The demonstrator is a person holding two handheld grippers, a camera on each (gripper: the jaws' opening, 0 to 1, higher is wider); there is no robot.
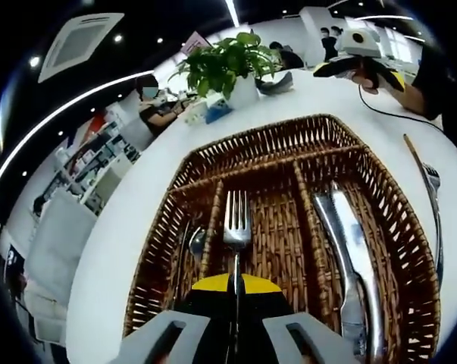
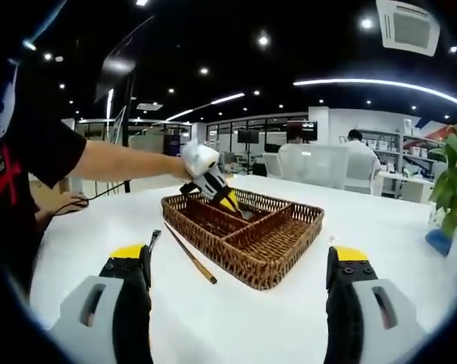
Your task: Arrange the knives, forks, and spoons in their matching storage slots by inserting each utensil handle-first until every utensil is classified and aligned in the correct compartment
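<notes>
My left gripper (image 1: 236, 285) is shut on a metal fork (image 1: 236, 220), tines pointing away, over the middle slot of the brown wicker tray (image 1: 213, 155). Two knives (image 1: 349, 258) lie in the right slot and a spoon (image 1: 196, 241) lies in the left slot. Another fork (image 1: 434, 189) rests on the white table to the right of the tray. In the right gripper view my right gripper (image 2: 237, 255) is open and holds nothing, well back from the tray (image 2: 243, 267). There the left gripper (image 2: 213, 188), in a gloved hand, dips into the tray.
A brown wooden stick (image 2: 190, 262) and a utensil handle (image 2: 153, 240) lie on the table left of the tray. A potted plant (image 1: 228, 64) stands beyond the tray near the table's far edge. The right gripper (image 1: 357, 53) hovers at the far right. People sit at desks behind.
</notes>
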